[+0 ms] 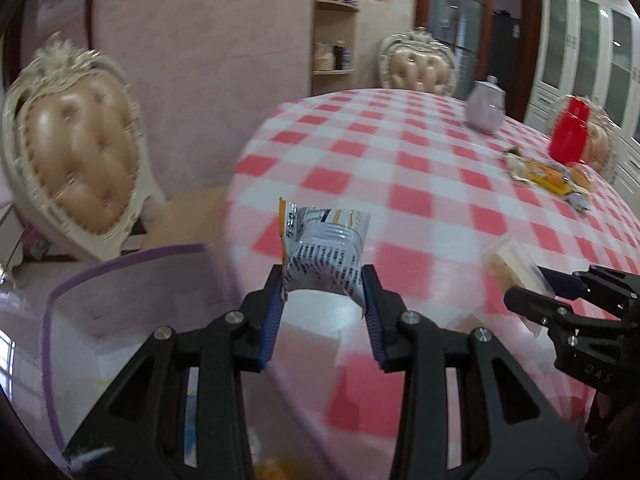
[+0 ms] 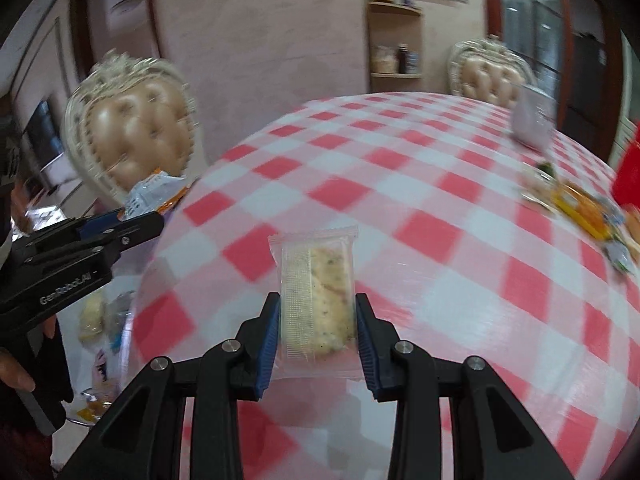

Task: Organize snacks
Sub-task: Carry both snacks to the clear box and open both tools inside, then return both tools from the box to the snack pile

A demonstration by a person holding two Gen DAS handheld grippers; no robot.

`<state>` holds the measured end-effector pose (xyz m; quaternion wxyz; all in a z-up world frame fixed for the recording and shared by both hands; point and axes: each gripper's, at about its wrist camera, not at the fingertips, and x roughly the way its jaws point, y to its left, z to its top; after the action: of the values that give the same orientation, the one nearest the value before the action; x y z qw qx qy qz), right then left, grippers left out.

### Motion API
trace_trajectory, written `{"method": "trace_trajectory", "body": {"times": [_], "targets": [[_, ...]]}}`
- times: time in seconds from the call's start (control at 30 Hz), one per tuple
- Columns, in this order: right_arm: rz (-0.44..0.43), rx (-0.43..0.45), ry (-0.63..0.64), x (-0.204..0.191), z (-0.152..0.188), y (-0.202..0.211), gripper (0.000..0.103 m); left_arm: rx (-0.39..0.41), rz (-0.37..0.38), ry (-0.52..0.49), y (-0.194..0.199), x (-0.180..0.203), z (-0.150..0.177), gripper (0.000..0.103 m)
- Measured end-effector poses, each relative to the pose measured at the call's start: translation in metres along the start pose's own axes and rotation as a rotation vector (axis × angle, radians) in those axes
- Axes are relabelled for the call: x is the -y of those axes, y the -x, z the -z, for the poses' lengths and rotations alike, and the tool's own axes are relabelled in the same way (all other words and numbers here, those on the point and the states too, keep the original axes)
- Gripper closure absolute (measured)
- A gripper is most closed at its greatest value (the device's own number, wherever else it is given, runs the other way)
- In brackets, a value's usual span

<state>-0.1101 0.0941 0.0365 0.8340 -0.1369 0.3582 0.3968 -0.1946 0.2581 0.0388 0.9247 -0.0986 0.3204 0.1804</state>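
Left hand-held gripper (image 1: 324, 284) pinches a printed snack packet (image 1: 324, 252) (right hand-held gripper (image 2: 316, 320) clamps a clear-wrapped biscuit (image 2: 318, 292)).

Left claw (image 1: 324, 292) clamped on a white-and-orange printed snack packet (image 1: 325, 254), raised over the edge of the red-and-white checked tabletop (image 1: 400, 168). At right, right claw (image 1: 532, 292) gripping a clear-wrapped pale biscuit (image 1: 510, 266). Purple-rimmed translucent bin (image 1: 120, 300) below left.

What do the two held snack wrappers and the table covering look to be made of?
Left claw: printed snack packet, looks like glossy opaque film, crimped and crinkled. Right claw: clear cracker packet, transparent plastic film; the speckled cracker shows through. Checked tablecloth: red and white, with a slight sheen; fabric or vinyl is unclear through the blur.
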Motion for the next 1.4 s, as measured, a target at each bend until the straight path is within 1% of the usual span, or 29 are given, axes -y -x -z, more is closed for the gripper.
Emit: {"method": "trace_trajectory", "body": {"times": [0.23, 0.37, 0.5, 0.6, 0.73, 0.77, 0.8, 0.83, 0.87, 0.9, 0.97, 1.03, 1.13, 1.23, 1.3, 1.33, 1.4], "targets": [[-0.088, -0.015, 0.106, -0.065, -0.012, -0.020, 0.066, -0.010, -0.095, 0.070, 0.011, -0.062, 0.016, 0.062], [-0.140, -0.032, 0.157, -0.097, -0.014, -0.030, 0.066, -0.037, -0.151, 0.114, 0.014, -0.097, 0.028, 0.061], [-0.188, -0.051, 0.208, -0.128, -0.012, -0.035, 0.066, -0.062, -0.209, 0.141, 0.016, -0.123, 0.041, 0.061], [-0.249, -0.073, 0.240, -0.149, -0.009, -0.040, 0.066, -0.085, -0.254, 0.167, 0.014, -0.140, 0.050, 0.061], [-0.404, -0.121, 0.258, -0.169, -0.002, -0.042, 0.066, -0.110, -0.315, 0.196, 0.015, -0.155, 0.055, 0.060], [-0.444, -0.134, 0.264, -0.172, -0.001, -0.044, 0.066, -0.116, -0.342, 0.207, 0.016, -0.159, 0.056, 0.058], [-0.469, -0.141, 0.265, -0.174, 0.000, -0.044, 0.065, -0.118, -0.365, 0.220, 0.017, -0.162, 0.056, 0.050], [-0.471, -0.140, 0.260, -0.174, 0.000, -0.044, 0.065, -0.118, -0.390, 0.233, 0.018, -0.163, 0.055, 0.043], [-0.456, -0.134, 0.254, -0.173, 0.000, -0.043, 0.064, -0.105, -0.416, 0.245, 0.021, -0.163, 0.055, 0.027], [-0.438, -0.124, 0.248, -0.170, -0.001, -0.042, 0.064, -0.092, -0.433, 0.251, 0.023, -0.162, 0.054, 0.015], [-0.386, -0.096, 0.227, -0.159, -0.005, -0.039, 0.063, -0.050, -0.476, 0.253, 0.030, -0.155, 0.050, 0.010], [-0.337, -0.081, 0.204, -0.144, -0.008, -0.035, 0.063, -0.033, -0.470, 0.240, 0.031, -0.147, 0.043, 0.009], [-0.281, -0.067, 0.149, -0.110, -0.011, -0.030, 0.063, -0.027, -0.422, 0.202, 0.025, -0.124, 0.030, 0.009], [-0.211, -0.045, 0.087, -0.070, -0.013, -0.022, 0.059, -0.043, -0.354, 0.148, 0.011, -0.087, 0.015, 0.009], [-0.145, -0.030, 0.048, -0.039, -0.011, -0.015, 0.056, -0.055, -0.286, 0.099, -0.004, -0.052, 0.001, 0.009], [-0.123, -0.026, 0.034, -0.027, -0.011, -0.013, 0.054, -0.057, -0.265, 0.081, -0.009, -0.040, -0.002, 0.009], [-0.050, -0.014, -0.003, 0.005, -0.007, -0.004, 0.053, -0.067, -0.198, 0.017, -0.020, 0.001, -0.017, 0.009]]}}
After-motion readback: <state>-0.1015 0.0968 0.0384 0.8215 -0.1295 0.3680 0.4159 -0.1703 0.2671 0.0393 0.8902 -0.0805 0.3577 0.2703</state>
